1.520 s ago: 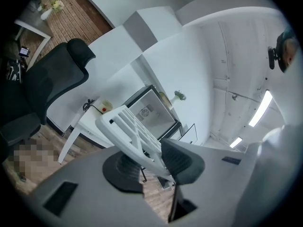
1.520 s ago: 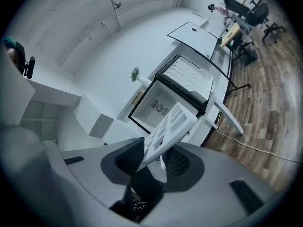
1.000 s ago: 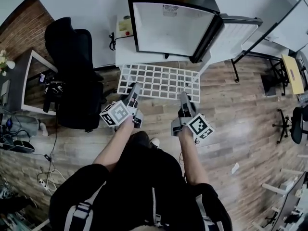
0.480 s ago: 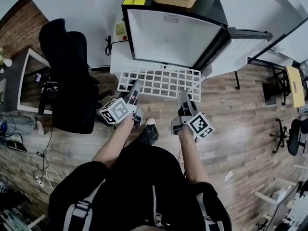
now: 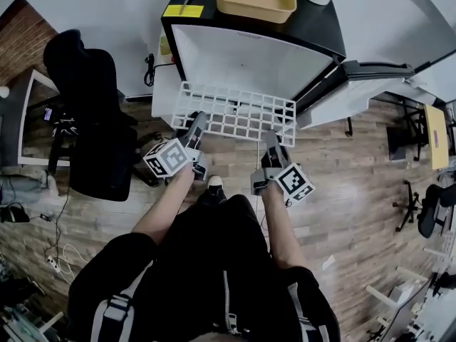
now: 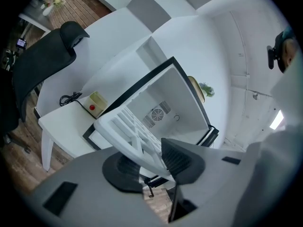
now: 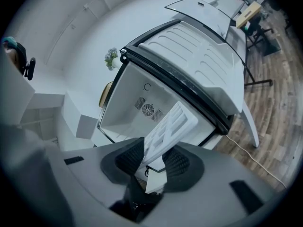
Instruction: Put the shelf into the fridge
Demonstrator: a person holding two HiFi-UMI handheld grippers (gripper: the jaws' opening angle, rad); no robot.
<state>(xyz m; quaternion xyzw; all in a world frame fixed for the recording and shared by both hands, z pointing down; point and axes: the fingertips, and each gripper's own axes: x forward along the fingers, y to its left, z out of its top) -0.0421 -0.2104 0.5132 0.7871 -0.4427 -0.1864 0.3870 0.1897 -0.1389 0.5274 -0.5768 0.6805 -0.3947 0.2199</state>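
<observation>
Over wood floor (image 5: 356,162), left gripper (image 5: 197,125) and right gripper (image 5: 271,141) each clamp the shelf (image 5: 235,110).

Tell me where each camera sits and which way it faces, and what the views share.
Head view: on the person's head, looking steeply down at the shelf before the open fridge; arms, torso, left gripper and right gripper show.
Left gripper view: rides the left gripper, facing the fridge along its fingers, shut on the shelf.
Right gripper view: rides the right gripper, facing the fridge; its fingers grip the shelf too.
Shared: all three show shelf and fridge.
</observation>
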